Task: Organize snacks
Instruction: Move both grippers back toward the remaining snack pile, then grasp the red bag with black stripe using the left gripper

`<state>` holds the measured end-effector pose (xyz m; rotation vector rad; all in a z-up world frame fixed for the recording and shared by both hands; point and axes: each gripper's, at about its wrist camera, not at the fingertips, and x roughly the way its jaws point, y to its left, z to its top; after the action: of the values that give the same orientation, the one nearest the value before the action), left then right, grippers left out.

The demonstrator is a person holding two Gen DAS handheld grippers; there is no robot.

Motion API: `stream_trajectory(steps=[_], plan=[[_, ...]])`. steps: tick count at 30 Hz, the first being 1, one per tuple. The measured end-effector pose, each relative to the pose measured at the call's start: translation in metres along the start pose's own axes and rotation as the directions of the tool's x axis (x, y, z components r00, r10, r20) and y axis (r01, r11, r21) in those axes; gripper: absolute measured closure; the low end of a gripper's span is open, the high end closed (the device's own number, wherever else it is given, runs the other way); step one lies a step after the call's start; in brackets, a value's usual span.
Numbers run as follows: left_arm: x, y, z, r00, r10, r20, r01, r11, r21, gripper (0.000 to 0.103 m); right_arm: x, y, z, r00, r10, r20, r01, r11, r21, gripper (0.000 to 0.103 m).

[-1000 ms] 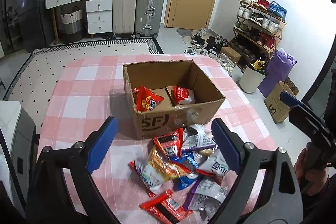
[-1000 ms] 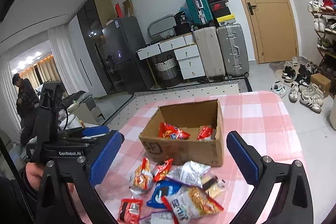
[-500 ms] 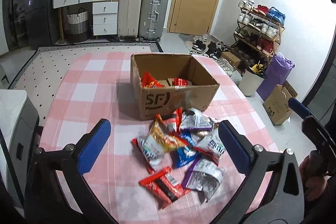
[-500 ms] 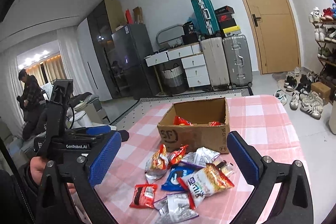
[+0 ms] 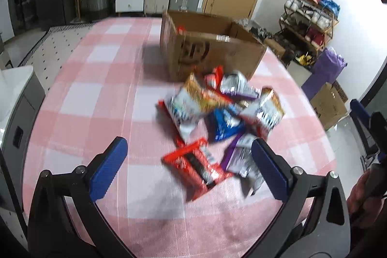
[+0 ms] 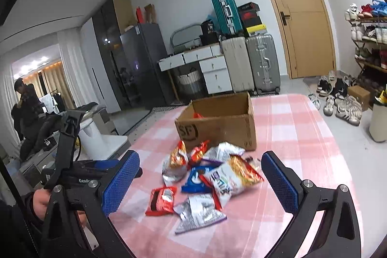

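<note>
Both grippers hang empty with jaws spread wide over the pink-and-white checked desk (image 5: 101, 93). The left gripper (image 5: 186, 166) hovers just above the red-and-black foil snack packet (image 5: 196, 165), the nearest of the loose pile of snack bags (image 6: 208, 175) lying in front of the open brown cardboard box (image 6: 217, 122), which already holds at least one red packet. The right gripper (image 6: 200, 180) faces the same pile from the other side. Judged best: lower the left gripper squarely over that red packet, pinch one crimped edge rather than the puffed middle, lift clear of the purple bag touching it, then carry it over the box rim
</note>
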<state>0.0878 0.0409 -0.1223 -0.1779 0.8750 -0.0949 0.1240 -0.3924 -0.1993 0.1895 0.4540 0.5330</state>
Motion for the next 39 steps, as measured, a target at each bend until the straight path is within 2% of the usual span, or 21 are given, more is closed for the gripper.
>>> stream_trajectory(steps=[11,25,29,31,33,36,39], plan=[[0.051,0.000,-0.026,0.990,0.049,-0.135,-0.052,0.998,-0.018,0.001,0.020,-0.014,-0.031,0.996,0.034,-0.078,-0.032,0.999,0.028,0.001],[0.096,-0.002,-0.027,0.976,0.093,-0.195,-0.103,0.994,-0.042,0.002,0.033,-0.037,-0.057,0.990,0.066,-0.125,-0.055,0.995,0.086,0.001],[0.098,-0.002,-0.024,0.980,0.068,-0.189,-0.075,0.997,-0.033,0.014,0.031,-0.039,-0.061,0.989,0.071,-0.126,-0.059,0.994,0.092,0.001],[0.097,-0.002,-0.023,0.982,0.050,-0.180,-0.057,0.998,-0.030,0.028,0.031,-0.039,-0.064,0.989,0.072,-0.129,-0.060,0.994,0.093,0.001],[0.094,-0.003,-0.024,0.984,0.000,-0.181,-0.004,1.000,-0.019,0.057,0.031,-0.038,-0.067,0.988,0.075,-0.134,-0.062,0.994,0.094,0.001],[0.092,-0.001,-0.026,0.978,-0.062,-0.198,0.062,0.998,-0.007,0.062,0.033,-0.035,-0.070,0.986,0.079,-0.147,-0.066,0.993,0.095,0.001],[0.089,0.001,-0.029,0.979,-0.073,-0.188,0.075,0.997,0.004,0.063,0.035,-0.030,-0.072,0.984,0.079,-0.157,-0.067,0.994,0.084,0.001]])
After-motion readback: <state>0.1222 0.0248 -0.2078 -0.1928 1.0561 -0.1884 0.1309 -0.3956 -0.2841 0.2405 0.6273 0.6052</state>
